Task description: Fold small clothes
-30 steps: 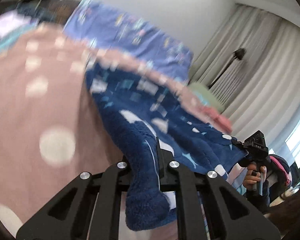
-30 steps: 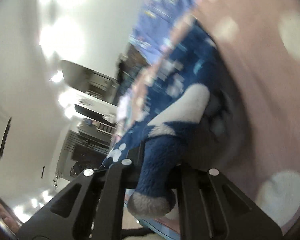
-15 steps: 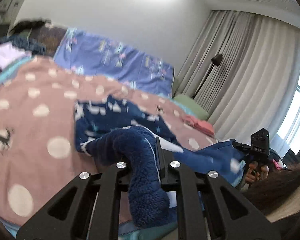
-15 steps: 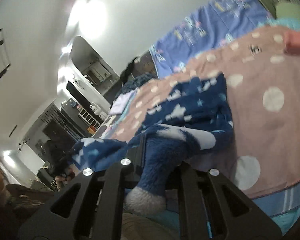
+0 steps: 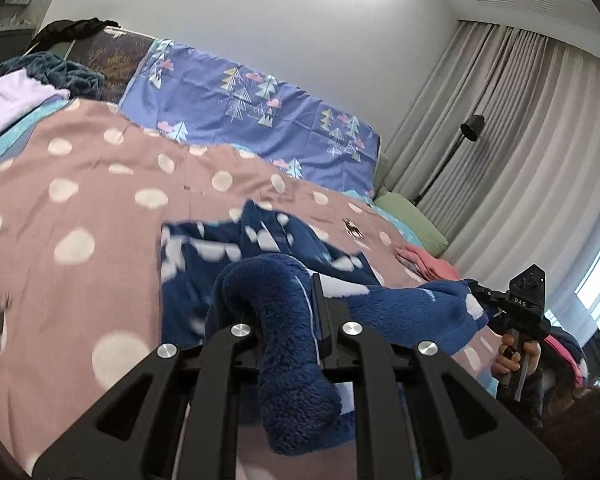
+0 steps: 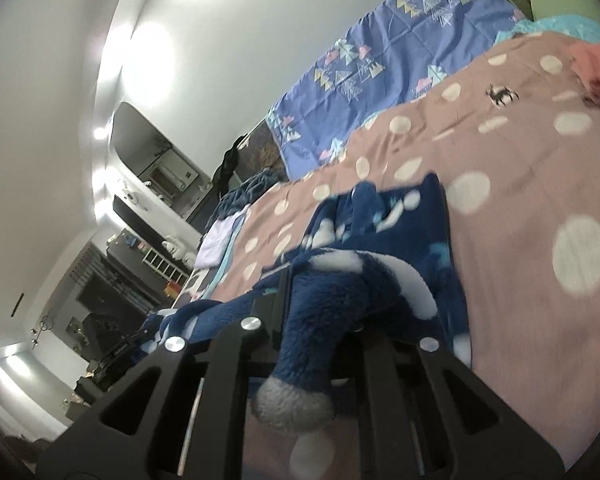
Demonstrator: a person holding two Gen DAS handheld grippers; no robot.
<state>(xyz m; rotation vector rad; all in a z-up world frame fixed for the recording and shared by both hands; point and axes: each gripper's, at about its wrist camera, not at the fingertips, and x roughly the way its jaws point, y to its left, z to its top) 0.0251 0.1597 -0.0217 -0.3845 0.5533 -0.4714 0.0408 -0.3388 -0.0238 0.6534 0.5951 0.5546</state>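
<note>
Fleece garment point(image 5: 284, 320) pinched in both tongs, stretched between

garment point(image 5: 284, 320): front edge raised between the two grippers, far part lying on the bedcover point(image 5: 100, 184)
pillow point(image 5: 252, 120): behind the bedcover, against the wall
folded clothes point(image 5: 428, 260): on the bedcover, right of the garment
curtain point(image 5: 520, 160): far right
</note>
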